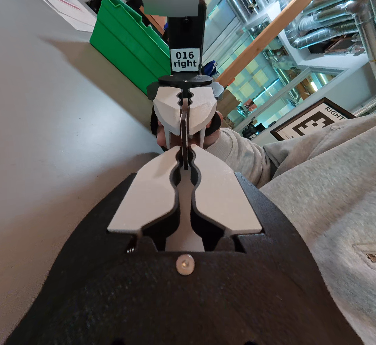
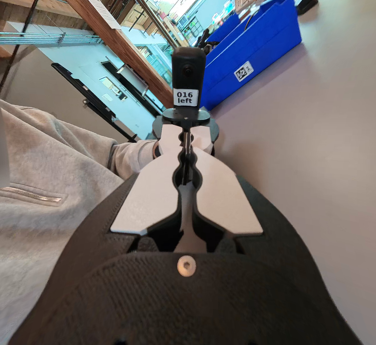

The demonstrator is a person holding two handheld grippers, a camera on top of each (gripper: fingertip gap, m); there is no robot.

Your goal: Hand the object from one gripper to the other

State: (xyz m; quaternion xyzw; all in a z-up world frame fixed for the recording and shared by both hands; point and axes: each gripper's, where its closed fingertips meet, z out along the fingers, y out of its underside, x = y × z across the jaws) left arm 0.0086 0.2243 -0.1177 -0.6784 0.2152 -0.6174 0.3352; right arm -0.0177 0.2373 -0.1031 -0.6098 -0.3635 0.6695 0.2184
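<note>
At the centre of the left wrist view a thin dark flat object (image 1: 184, 142) stands edge-on, bridging two claws that meet tip to tip. The left claw (image 1: 185, 153) is closed to a narrow gap around the object's lower end, while the right claw (image 1: 184, 109) — just above it in frame — pinches the upper end. From the right wrist view the right claw (image 2: 186, 157) is likewise nearly closed on the object (image 2: 185, 164), facing the left claw (image 2: 186, 139). A green bin (image 1: 126, 42) sits upper left on the pale worktop (image 1: 50, 132).
</note>
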